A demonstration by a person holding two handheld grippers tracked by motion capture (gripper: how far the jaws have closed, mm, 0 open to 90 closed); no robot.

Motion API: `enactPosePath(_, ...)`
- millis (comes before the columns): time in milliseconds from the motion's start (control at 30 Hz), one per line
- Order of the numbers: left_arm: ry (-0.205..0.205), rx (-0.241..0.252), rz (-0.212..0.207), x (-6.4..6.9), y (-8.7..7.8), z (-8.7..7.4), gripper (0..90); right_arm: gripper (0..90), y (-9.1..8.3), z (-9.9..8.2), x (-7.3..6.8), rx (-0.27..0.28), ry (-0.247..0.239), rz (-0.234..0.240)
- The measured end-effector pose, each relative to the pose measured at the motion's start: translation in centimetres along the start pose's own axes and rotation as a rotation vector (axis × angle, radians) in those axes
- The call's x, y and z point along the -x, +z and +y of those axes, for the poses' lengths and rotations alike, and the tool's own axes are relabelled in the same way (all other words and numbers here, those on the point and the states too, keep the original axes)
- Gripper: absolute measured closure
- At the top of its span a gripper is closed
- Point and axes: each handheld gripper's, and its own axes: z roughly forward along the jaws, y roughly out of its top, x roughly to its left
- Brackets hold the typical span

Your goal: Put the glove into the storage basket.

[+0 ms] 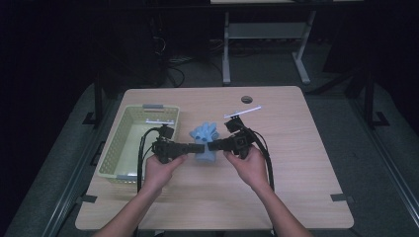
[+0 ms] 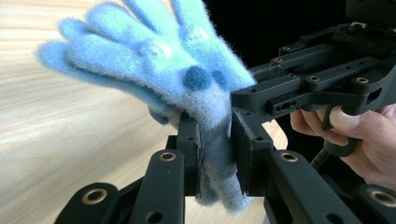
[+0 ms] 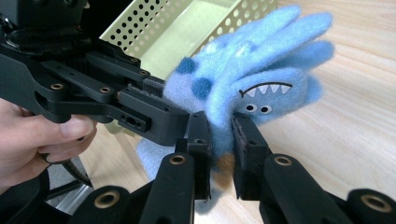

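A fuzzy light-blue glove [image 1: 205, 138] with dark blue spots and a toothy monster face [image 3: 259, 95] is held over the middle of the wooden table [image 1: 276, 182]. My left gripper [image 1: 201, 147] comes in from the left and is shut on the glove's cuff [image 2: 215, 154]. My right gripper [image 1: 211, 146] comes in from the right, shut on the same cuff end [image 3: 220, 149]. The two grippers meet tip to tip. The glove's fingers [image 2: 116, 42] spread away from both jaws.
A pale green perforated basket [image 1: 129, 143] stands on the table's left side, right beside the left hand, and appears behind the glove as the basket [image 3: 187, 32] in the right gripper view. A white strip [image 1: 243, 112] and a round hole [image 1: 247, 99] lie farther back.
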Motion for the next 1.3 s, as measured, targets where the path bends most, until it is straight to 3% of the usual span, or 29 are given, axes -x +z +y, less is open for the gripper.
enactPosePath(367, 0.017, 0.017, 0.014, -0.2, -2.1, 1.0, 73.8, 78.9, 0.6, 1.9, -1.5, -0.003, -0.043, -0.001)
enactPosePath(433, 0.001, 0.022, 0.015, -0.2, -2.5, 1.0, 73.8, 78.9, 0.8, 2.2, -1.7, -0.006, -0.046, 0.006)
enactPosePath(833, 0.016, 0.04, 0.039, -1.1, -4.8, 1.1, 73.8, 78.9, 2.3, 3.6, -3.2, -0.022, -0.076, 0.026)
enactPosePath(1300, -0.012, 0.059, 0.066, -1.9, -7.2, 0.6, 73.8, 78.9, 4.2, 4.9, -4.7, -0.043, -0.108, 0.05)
